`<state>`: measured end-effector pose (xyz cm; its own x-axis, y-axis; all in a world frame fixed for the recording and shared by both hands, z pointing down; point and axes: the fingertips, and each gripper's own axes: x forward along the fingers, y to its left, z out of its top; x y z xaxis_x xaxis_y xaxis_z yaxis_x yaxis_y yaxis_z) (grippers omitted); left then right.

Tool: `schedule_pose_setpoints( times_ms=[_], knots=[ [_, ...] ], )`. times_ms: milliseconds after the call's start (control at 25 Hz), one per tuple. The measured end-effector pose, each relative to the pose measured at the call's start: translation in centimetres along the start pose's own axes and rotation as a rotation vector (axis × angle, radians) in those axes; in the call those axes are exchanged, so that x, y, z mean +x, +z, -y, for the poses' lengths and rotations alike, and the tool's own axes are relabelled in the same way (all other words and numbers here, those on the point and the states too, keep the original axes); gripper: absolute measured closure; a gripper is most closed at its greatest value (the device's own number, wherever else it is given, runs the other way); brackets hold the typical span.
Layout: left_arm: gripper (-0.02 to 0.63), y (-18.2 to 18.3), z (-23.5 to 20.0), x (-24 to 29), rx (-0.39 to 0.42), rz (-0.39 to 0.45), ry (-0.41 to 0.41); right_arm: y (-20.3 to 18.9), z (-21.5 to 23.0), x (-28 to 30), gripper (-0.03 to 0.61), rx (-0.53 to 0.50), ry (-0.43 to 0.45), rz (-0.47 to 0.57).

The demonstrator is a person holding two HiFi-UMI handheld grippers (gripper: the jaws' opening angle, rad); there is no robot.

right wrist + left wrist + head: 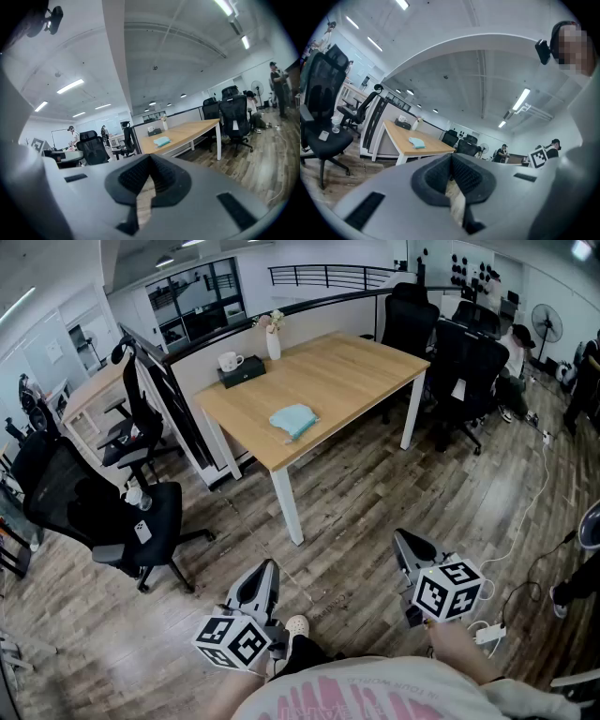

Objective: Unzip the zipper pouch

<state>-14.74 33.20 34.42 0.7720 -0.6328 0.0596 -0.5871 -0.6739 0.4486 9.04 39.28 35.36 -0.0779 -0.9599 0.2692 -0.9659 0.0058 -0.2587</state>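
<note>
A light blue zipper pouch lies on the wooden table, near its front edge; it also shows small in the left gripper view as the pouch and in the right gripper view as the pouch. Both grippers hang low, well short of the table, over the wood floor. My left gripper is shut with nothing in it, its jaws meeting at the tip. My right gripper is shut and empty too, its jaws closed at the tip.
A mug on a dark box and a white vase stand at the table's far edge. Black office chairs stand at left and more chairs at right. Cables and a power strip lie on the floor at right.
</note>
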Motion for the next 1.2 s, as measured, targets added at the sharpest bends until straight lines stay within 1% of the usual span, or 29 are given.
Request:
schedule_pose_setpoints(
  times_ms=[200, 400, 680, 880, 1040, 1120, 1200],
  knots=[
    [0.614, 0.4, -1.6, 1.5, -0.013, -0.014, 0.0, -0.4, 0.2, 2.1, 0.581, 0.006, -0.007, -0.029],
    [0.614, 1.9, -4.6, 4.5, -0.022, -0.027, -0.013, 0.5, 0.5, 6.0, 0.581, 0.025, -0.028, -0.031],
    [0.613, 5.6, -9.7, 10.2, -0.007, -0.054, -0.071, 2.9, 0.3, 12.8, 0.581, 0.064, -0.077, -0.002],
    [0.613, 8.1, -13.0, 13.8, 0.015, -0.067, -0.133, 4.0, 0.5, 17.0, 0.581, 0.129, -0.135, 0.028],
    [0.614, 9.4, -15.4, 15.9, 0.015, -0.05, -0.181, 3.3, 0.5, 20.0, 0.581, 0.179, -0.178, 0.027],
    [0.614, 9.3, -16.3, 16.7, 0.012, -0.047, -0.188, 2.4, 0.3, 21.3, 0.581, 0.191, -0.175, -0.005],
    [0.614, 8.5, -17.0, 17.2, 0.007, -0.071, -0.187, 1.4, 0.3, 22.0, 0.58, 0.194, -0.178, -0.046]
  ],
)
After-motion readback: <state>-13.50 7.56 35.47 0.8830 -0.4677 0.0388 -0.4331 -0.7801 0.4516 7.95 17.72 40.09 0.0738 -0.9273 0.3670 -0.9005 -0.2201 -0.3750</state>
